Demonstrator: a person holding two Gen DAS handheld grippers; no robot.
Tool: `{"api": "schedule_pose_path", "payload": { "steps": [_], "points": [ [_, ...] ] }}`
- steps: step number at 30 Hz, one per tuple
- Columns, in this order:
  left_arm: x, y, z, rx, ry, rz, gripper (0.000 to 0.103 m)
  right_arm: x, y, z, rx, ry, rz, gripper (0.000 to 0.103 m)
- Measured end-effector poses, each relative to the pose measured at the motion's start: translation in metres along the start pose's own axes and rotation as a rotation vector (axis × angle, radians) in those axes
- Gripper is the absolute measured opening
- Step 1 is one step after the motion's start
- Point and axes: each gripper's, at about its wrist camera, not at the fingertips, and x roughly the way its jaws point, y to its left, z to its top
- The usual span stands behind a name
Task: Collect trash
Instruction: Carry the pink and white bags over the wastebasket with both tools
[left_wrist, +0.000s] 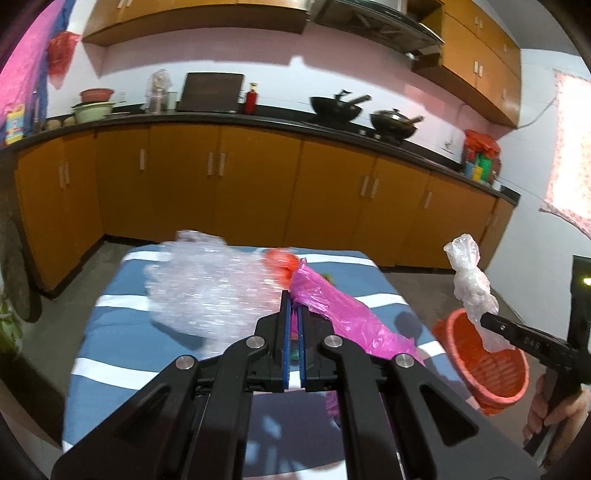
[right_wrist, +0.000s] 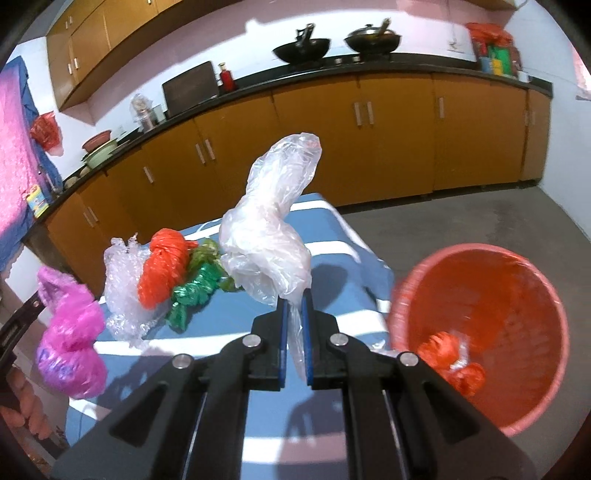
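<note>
Jaws shut on pink bag (left_wrist: 332, 306) and clear bag (right_wrist: 269, 236), beside bin rim (right_wrist: 480, 249).

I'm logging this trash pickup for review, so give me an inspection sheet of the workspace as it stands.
Surface: table under a blue and white striped cloth.
Job's things: red basket beside the table, red crumpled bag inside; bubble wrap, orange-red bag and green bag on the cloth.
Clutter: nothing seen beyond the trash.
Grippers: left gripper shut on the pink bag; right gripper shut on the clear bag, both bags lifted.
Cables: nothing seen.
Surroundings: kitchen counter with two woks, orange cabinets below and above.
</note>
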Motion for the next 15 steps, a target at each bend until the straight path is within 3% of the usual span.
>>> {"api": "schedule_pose_path", "payload": {
  "steps": [15],
  "points": [
    [0.037,-0.102,-0.016,0.083,0.05,-0.121,0.003,-0.063,-0.08,-0.022,0.028,-0.064,-0.191,0.009]
  ]
}}
